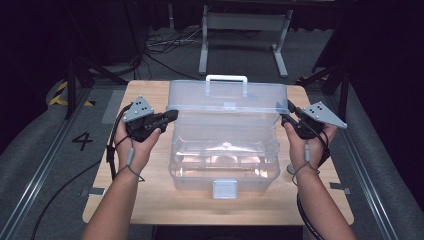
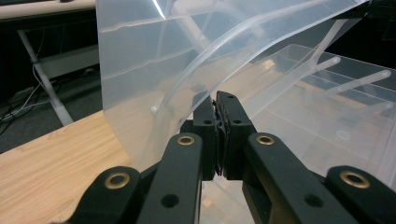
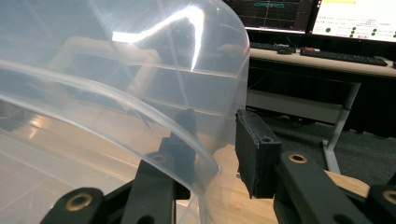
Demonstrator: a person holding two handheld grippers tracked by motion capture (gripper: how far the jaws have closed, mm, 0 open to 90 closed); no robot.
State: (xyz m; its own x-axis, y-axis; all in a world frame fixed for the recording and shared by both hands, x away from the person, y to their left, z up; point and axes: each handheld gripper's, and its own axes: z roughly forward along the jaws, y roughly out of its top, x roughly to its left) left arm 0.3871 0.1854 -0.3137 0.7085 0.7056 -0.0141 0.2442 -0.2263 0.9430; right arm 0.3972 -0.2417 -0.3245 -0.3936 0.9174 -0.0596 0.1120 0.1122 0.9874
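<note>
A clear plastic toolbox (image 1: 225, 170) stands in the middle of the wooden table (image 1: 150, 200). Its lid (image 1: 227, 97) is raised upright at the back, with a white handle (image 1: 226, 79) on top. My left gripper (image 1: 172, 115) is at the lid's left edge. In the left gripper view my left gripper (image 2: 219, 121) has its jaws pinched together on the lid (image 2: 154, 60) rim. My right gripper (image 1: 286, 119) is at the lid's right edge. There the right gripper (image 3: 217, 121) straddles the lid (image 3: 116, 70) edge: one jaw lies behind the plastic, and the other pad stands apart from it.
A grey latch (image 1: 224, 189) hangs at the box's front. Beyond the table stand white desk legs (image 1: 203, 47) and floor cables (image 1: 165, 45). Monitors (image 3: 355, 16) and a keyboard (image 3: 345, 56) sit on a desk in the right gripper view. Bare tabletop lies in front of the box.
</note>
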